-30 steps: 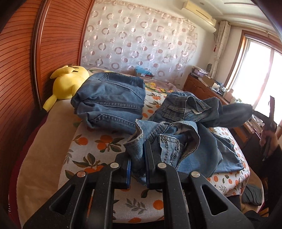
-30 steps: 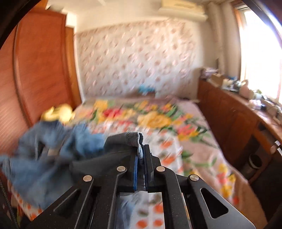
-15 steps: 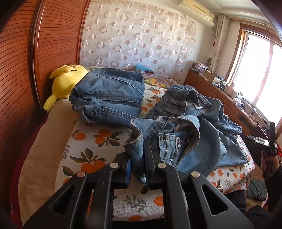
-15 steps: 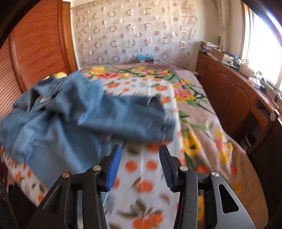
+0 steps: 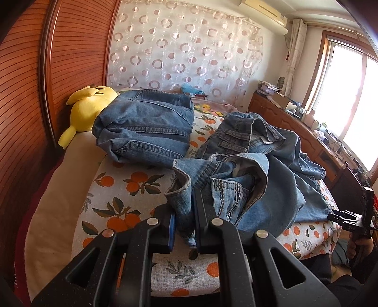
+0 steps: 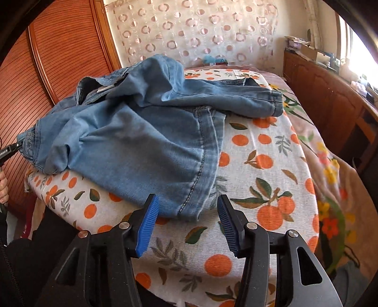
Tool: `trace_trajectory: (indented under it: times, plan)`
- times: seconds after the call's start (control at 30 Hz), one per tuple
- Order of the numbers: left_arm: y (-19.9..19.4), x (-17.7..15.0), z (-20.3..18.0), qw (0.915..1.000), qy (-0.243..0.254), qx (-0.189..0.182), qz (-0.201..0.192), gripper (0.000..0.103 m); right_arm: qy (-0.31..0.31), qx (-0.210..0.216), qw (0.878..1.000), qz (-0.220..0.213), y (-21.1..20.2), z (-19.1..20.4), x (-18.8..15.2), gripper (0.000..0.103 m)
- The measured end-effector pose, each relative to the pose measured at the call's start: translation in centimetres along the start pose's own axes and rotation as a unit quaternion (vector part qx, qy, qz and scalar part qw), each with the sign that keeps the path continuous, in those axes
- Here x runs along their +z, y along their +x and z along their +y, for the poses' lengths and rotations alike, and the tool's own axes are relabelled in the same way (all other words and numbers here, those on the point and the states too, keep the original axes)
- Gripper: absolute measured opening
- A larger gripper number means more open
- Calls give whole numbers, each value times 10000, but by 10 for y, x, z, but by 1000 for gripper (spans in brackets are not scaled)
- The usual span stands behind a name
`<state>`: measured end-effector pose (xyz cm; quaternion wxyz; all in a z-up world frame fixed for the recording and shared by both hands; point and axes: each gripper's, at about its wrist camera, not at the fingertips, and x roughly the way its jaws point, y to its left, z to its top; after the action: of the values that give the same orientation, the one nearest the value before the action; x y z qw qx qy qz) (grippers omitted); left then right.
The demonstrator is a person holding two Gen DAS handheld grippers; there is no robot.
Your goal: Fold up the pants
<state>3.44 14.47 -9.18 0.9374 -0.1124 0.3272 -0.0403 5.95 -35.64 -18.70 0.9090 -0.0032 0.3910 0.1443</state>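
Right wrist view shows your right gripper (image 6: 186,219) spread, empty, while your left gripper (image 5: 184,223) pinches the rumpled light-blue jeans (image 6: 141,132), one leg reaching rightward.

This is a bedroom in a home. A bed (image 5: 113,207) with an orange-print sheet fills the lower middle of the frame, and a yellow plush toy (image 5: 87,111) lies at upper left beside a wood-slat wardrobe door (image 5: 70,52). A circle-patterned curtain (image 5: 179,49) hangs behind, with what looks like an air conditioner (image 5: 264,9) at the top, and a cluttered wooden cabinet (image 5: 295,120) under the bright window (image 5: 349,94) at right.
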Motion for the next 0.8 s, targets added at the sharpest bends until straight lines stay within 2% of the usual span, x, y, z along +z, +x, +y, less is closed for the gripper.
trace_trajectory:
  times: [0.03,0.07,0.13,0.17,0.27,0.33,0.43,0.63,0.8]
  plan:
    - [0,0,0,10000,-11,5,0,13,-48,13,10000,0,1,-2,2,31]
    - [1,0,1,10000,-28,5,-13,13,-56,-25,10000,-9,-4,3,2,21]
    - [-1,3,1,10000,-47,-9,-74,13,-61,26,9998,-193,-12,0,7,15]
    - [-3,5,1,9999,-69,-26,-129,13,-48,-82,9992,-386,-19,-6,12,12]
    - [-9,13,0,9996,-102,-102,-256,12,209,-309,9955,-870,-50,-26,24,10]
    - [-12,18,-3,9994,-66,-138,-308,12,489,-226,9927,-1081,-67,-50,37,10]
    - [-16,18,-10,9991,-17,-215,-360,12,537,-410,9878,-1406,-95,-70,48,9]
    - [-31,16,-23,9977,57,-483,-471,12,590,-762,9774,-1881,-145,-86,41,8]
    - [-36,10,-29,9967,57,-646,-480,12,593,-1114,9667,-2228,-180,-83,20,8]
